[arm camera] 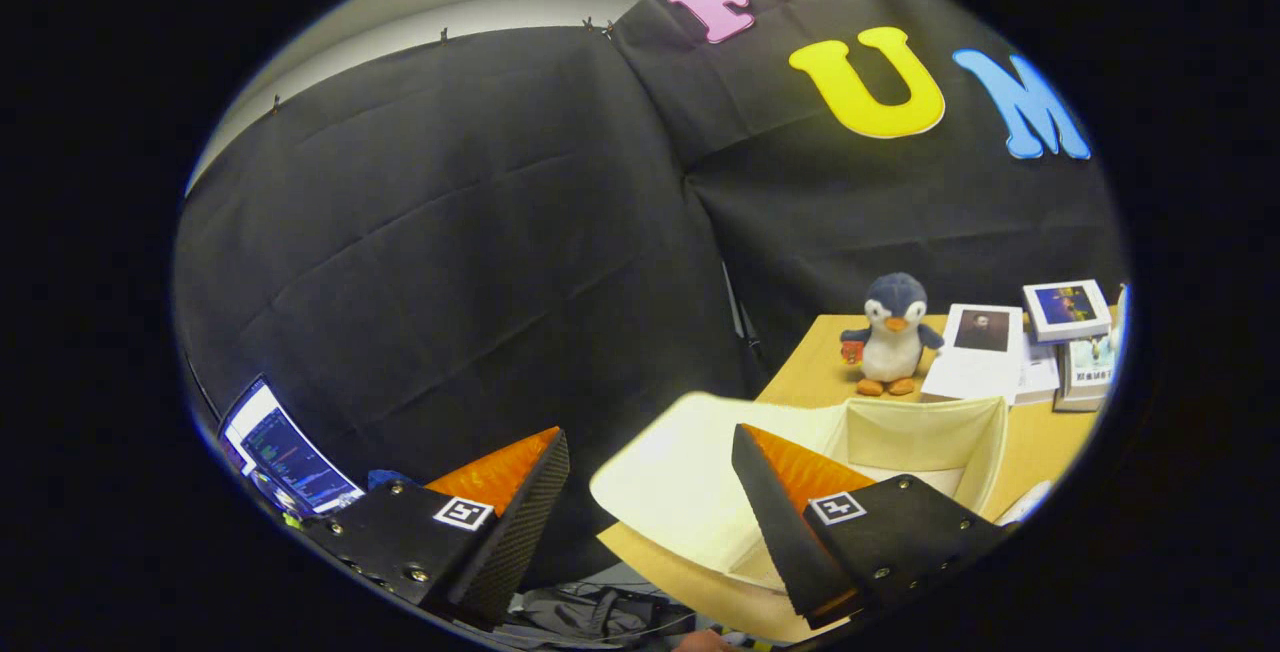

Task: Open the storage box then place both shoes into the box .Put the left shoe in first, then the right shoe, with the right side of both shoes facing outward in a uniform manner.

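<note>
both fingers (560, 462) apart beside open storage box (925, 432)

storage box (700, 492) cream | table (1040, 447) tan wood | plush penguin (893, 332) navy-white (orange beak)

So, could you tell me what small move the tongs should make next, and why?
Probably swing toward the shoe. The storage box on the table already stands open, its lid folded out, and looks empty. The tongs are open, holding nothing. What may be a shoe peeks beside the box.
</note>
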{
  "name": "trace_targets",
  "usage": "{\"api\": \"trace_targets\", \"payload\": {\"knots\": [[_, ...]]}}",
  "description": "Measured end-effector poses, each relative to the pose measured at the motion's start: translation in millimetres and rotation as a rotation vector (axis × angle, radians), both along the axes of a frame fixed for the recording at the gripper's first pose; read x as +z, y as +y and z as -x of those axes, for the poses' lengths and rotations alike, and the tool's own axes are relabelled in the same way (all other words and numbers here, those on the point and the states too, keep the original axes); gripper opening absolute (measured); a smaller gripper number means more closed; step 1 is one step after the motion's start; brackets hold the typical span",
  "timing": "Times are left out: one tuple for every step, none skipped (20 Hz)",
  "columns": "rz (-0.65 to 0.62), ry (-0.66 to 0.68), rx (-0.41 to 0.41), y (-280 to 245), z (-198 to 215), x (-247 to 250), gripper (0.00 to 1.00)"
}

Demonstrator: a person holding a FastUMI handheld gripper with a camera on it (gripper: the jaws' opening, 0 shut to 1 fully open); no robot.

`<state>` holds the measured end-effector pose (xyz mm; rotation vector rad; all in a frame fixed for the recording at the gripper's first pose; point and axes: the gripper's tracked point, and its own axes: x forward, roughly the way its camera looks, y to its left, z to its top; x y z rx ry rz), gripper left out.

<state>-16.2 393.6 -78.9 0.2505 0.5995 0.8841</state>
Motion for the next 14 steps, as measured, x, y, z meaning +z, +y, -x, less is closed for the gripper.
{"api": "trace_targets", "payload": {"knots": [[0.023, -0.022, -0.022, -11, -5, -1, 0.99], [0.043, -0.042, -0.04, -24, -9, -3, 0.99], [0.062, -0.061, -0.061, -36, -13, -4, 0.99], [0.082, -0.076, -0.08, -49, -17, -5, 0.99], [0.101, -0.085, -0.099, -60, -21, -7, 0.99], [0.12, -0.09, -0.116, -72, -23, -10, 0.99], [0.137, -0.094, -0.133, -84, -26, -12, 0.99], [0.152, -0.098, -0.153, -96, -28, -16, 0.99], [0.166, -0.1, -0.175, -109, -32, -18, 0.99], [0.178, -0.1, -0.198, -122, -36, -23, 0.99], [0.189, -0.097, -0.22, -134, -39, -27, 0.99], [0.202, -0.095, -0.242, -148, -43, -31, 0.99], [0.221, -0.092, -0.268, -162, -47, -37, 0.99], [0.242, -0.089, -0.291, -177, -51, -44, 0.99]]}}
